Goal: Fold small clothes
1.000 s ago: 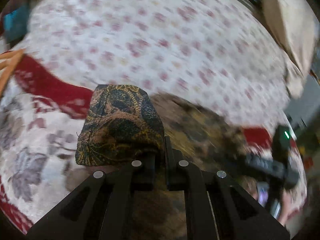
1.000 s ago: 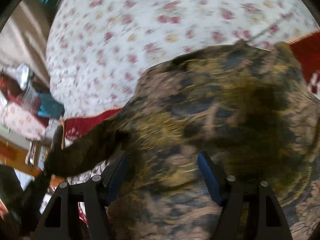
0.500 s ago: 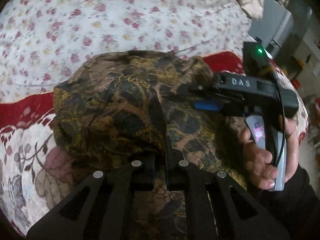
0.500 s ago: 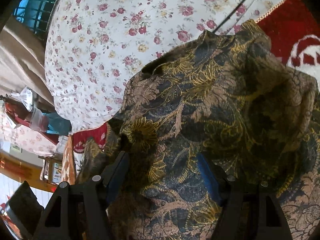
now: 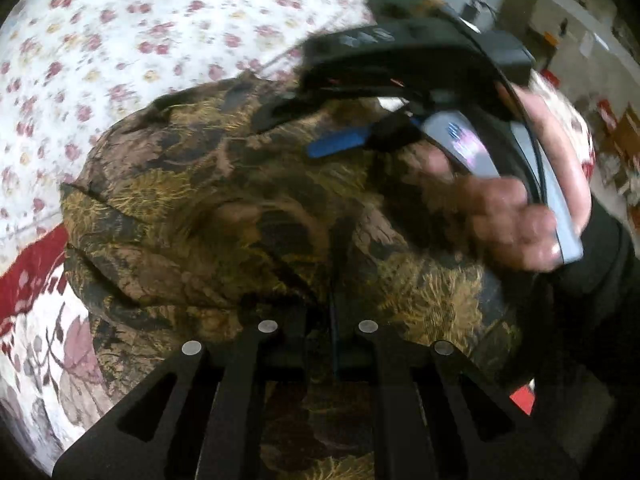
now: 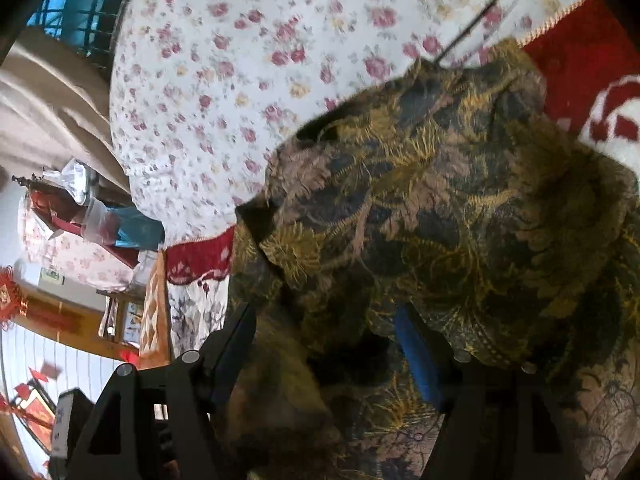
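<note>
My left gripper (image 5: pixel 334 312) pinches the dark gold-patterned floral garment (image 5: pixel 224 216) to carry its fold; my right gripper (image 6: pixel 332 344), fingers apart, straddles the cloth.

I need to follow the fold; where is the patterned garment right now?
The garment fills the middle of both wrist views, on the floral sheet, with the right tool over its right part.

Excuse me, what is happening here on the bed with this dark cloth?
A person is folding a dark leaf-patterned garment on a flowered bedsheet. The left gripper is shut on a fold of the cloth. The right gripper, held in a hand, has its jaws wide over the garment, pinching nothing.
</note>
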Demonstrator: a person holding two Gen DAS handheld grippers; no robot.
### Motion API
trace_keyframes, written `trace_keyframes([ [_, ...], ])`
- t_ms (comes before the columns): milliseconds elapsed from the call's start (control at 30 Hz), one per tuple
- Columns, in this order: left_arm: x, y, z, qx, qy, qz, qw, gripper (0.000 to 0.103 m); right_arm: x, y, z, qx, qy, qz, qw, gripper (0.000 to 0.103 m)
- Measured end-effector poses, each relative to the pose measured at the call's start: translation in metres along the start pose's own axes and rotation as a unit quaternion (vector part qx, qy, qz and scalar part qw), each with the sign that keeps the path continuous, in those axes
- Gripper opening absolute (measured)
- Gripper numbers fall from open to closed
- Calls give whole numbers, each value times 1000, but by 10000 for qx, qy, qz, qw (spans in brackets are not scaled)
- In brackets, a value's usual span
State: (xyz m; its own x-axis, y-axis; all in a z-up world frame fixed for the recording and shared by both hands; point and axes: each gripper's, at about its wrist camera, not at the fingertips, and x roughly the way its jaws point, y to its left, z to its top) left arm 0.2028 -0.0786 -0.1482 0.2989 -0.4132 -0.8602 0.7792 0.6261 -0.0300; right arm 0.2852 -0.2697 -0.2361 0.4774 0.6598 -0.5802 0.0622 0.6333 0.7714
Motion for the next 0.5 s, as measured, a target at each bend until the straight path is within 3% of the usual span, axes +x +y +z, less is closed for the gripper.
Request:
trace_keyframes([
  [100, -1, -6, -5, 226, 34, -70, 9997, 15, 8, 2, 0, -106, 212, 39, 9997, 71],
  [200, -8, -5, -9, 303, 56, -233, 9993, 18, 11, 6, -5, -187, 407, -70, 9990, 79],
  [233, -10, -3, -10, 296, 81, -342, 9989, 22, 11, 6, -8, -200, 514, -191, 9983, 79],
  [300, -15, 1, -14, 245, 137, -821, 9962, 42, 11, 7, -14, -276, 685, -407, 9964, 79],
  [400, -24, 2, -17, 274, 45, -1197, 9924, 44, 11, 8, -25, -282, 914, -508, 9941, 79],
  [500, -42, 21, -14, -9, -263, -1550, 9876, 44, 7, 7, -39, -386, 900, -826, 9918, 79],
])
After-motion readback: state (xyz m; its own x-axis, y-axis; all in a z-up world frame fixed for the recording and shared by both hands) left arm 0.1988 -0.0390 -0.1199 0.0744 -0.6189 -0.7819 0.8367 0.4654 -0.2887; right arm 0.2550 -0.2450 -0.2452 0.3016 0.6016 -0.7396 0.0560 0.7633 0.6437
